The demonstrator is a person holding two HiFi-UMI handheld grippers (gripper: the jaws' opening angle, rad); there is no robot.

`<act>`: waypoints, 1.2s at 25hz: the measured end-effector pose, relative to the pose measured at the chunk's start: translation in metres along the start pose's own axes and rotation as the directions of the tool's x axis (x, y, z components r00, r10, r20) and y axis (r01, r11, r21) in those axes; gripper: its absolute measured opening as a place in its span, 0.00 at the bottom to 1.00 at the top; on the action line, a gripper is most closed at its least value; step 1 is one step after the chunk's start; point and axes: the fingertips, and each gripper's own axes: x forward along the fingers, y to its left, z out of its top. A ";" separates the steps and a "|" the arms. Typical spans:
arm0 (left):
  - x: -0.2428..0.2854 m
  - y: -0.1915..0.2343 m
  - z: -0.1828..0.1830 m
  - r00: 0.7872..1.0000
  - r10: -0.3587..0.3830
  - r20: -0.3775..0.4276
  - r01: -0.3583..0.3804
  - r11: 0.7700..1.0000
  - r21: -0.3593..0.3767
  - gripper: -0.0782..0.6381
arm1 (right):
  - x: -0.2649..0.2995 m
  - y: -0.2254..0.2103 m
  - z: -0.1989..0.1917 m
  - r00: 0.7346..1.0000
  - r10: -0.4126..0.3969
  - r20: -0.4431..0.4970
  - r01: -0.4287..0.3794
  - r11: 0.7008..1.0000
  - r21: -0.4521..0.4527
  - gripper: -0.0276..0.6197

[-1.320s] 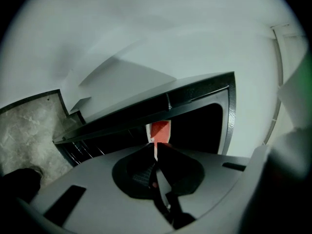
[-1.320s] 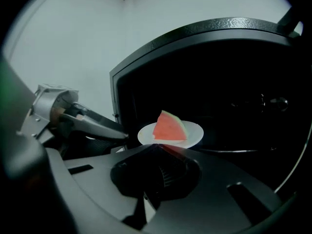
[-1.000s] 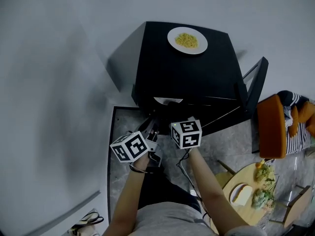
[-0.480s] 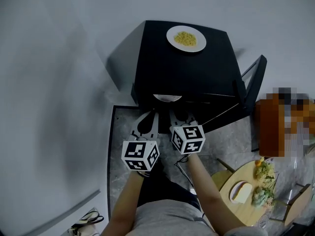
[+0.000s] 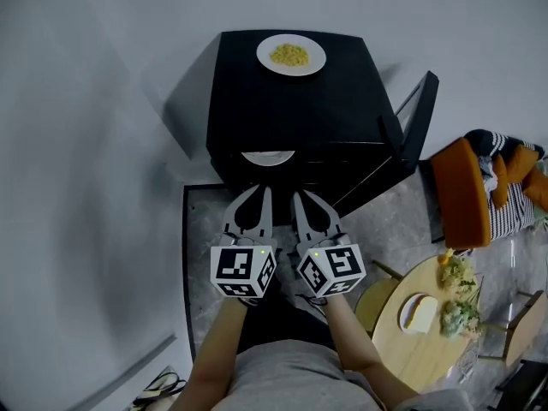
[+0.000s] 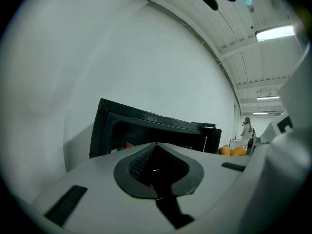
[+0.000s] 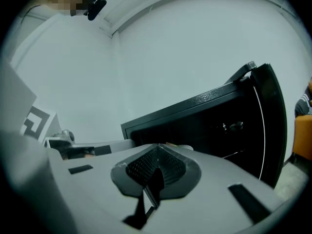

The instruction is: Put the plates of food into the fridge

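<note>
Fridge (image 5: 291,110) ahead, door (image 5: 413,118) open; white plate (image 5: 268,156) inside, yellow-food plate (image 5: 291,56) on top. Left gripper (image 5: 259,193), right gripper (image 5: 301,199): my fingers closed, empty, drawn back since earlier.

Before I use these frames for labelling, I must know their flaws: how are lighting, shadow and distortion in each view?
Head view: strong fisheye bend; the black box-shaped fridge throws a soft shadow on the white wall, its open inside dark. Left gripper view: round dark vignette, glare from the long ceiling light. Right gripper view: same vignette, fridge interior nearly black.
</note>
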 end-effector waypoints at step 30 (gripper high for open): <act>-0.016 -0.313 -0.122 0.688 -0.660 -0.302 0.662 0.741 -0.112 0.12 | -0.351 -0.156 -0.024 0.581 -0.802 0.136 0.741 0.591 0.319 0.06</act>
